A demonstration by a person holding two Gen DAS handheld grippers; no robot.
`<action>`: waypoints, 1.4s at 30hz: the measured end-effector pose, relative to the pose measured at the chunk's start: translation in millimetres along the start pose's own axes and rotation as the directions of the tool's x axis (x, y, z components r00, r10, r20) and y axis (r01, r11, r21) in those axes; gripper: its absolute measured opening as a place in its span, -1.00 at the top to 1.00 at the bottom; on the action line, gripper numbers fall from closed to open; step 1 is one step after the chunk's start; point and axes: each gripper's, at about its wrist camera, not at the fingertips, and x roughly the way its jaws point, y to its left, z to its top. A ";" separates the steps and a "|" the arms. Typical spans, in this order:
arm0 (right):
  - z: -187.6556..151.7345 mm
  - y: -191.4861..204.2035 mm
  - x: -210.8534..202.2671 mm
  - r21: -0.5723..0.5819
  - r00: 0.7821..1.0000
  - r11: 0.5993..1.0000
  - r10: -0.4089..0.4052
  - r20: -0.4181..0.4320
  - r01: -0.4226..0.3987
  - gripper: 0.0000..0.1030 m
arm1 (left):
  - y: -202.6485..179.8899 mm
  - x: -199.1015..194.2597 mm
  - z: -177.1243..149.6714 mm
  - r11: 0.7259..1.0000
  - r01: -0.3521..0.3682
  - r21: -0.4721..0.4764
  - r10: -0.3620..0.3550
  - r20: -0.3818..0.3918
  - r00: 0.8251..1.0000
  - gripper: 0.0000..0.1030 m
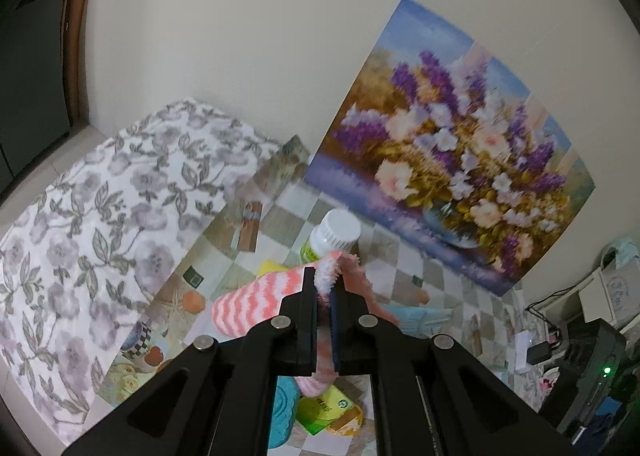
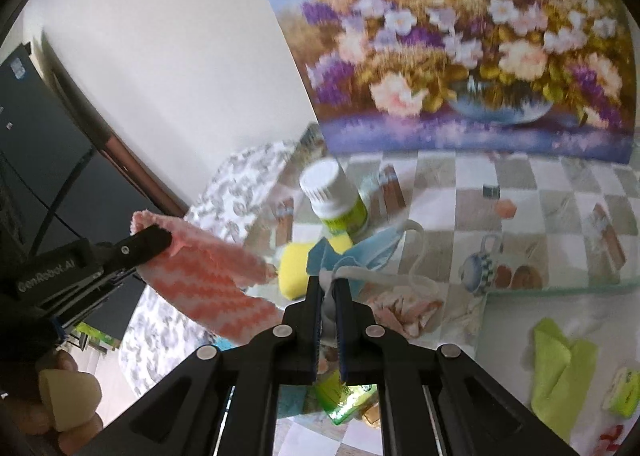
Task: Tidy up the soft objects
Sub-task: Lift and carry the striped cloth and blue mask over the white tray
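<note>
My left gripper (image 1: 323, 290) is shut on the cuff of a fuzzy pink-and-white zigzag sock (image 1: 256, 302), held above the table. The sock (image 2: 208, 276) and the left gripper (image 2: 160, 242) also show at the left of the right wrist view. My right gripper (image 2: 327, 284) is shut on a white ear loop (image 2: 384, 276) of a light blue face mask (image 2: 360, 252), lifted over the table. A yellow sponge (image 2: 296, 268) lies just behind the mask.
A white-capped green bottle (image 2: 336, 200) stands on the checkered tablecloth (image 2: 520, 192). A flower painting (image 1: 452, 148) leans on the wall. A floral-covered surface (image 1: 100, 216) lies left. A green cloth (image 2: 560, 368), a pinkish cloth (image 2: 404, 310), a teal item (image 1: 282, 412) and green packets (image 1: 324, 412) lie below.
</note>
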 end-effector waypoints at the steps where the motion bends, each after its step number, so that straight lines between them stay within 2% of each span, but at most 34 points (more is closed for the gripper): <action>1: 2.5 0.6 -6.7 0.000 1.000 1.000 0.003 0.016 -0.003 0.86 | -1.4 -3.1 0.6 1.000 0.004 0.002 -0.004 0.007 1.000 0.91; 9: 11.7 -12.5 -37.7 0.022 0.996 0.999 -0.031 0.078 0.029 0.86 | -21.1 -15.9 -1.8 0.999 0.023 0.034 -0.024 0.025 0.999 0.91; 17: 15.1 -55.8 -66.1 0.079 0.979 0.982 -0.176 0.098 0.169 0.86 | -53.9 -12.6 -14.6 0.996 0.049 0.079 -0.049 0.000 0.999 0.91; 24: 17.1 -111.8 -104.0 0.188 0.950 0.945 -0.292 0.115 0.267 0.86 | -99.5 -9.4 -35.8 0.984 0.092 0.155 -0.089 -0.028 0.996 0.91; 30: 11.8 -152.5 -140.8 0.263 0.916 0.902 -0.382 0.125 0.341 0.86 | -143.0 -3.9 -61.8 0.963 0.149 0.226 -0.136 -0.074 0.988 0.91; 36: 2.3 -192.4 -172.1 0.342 0.887 0.856 -0.447 0.114 0.387 0.86 | -184.6 -1.0 -85.4 0.930 0.201 0.308 -0.171 -0.121 0.978 0.91; 42: -10.7 -223.1 -184.1 0.391 0.875 0.823 -0.476 0.083 0.411 0.86 | -216.7 10.7 -109.9 0.899 0.262 0.352 -0.210 -0.179 0.961 0.91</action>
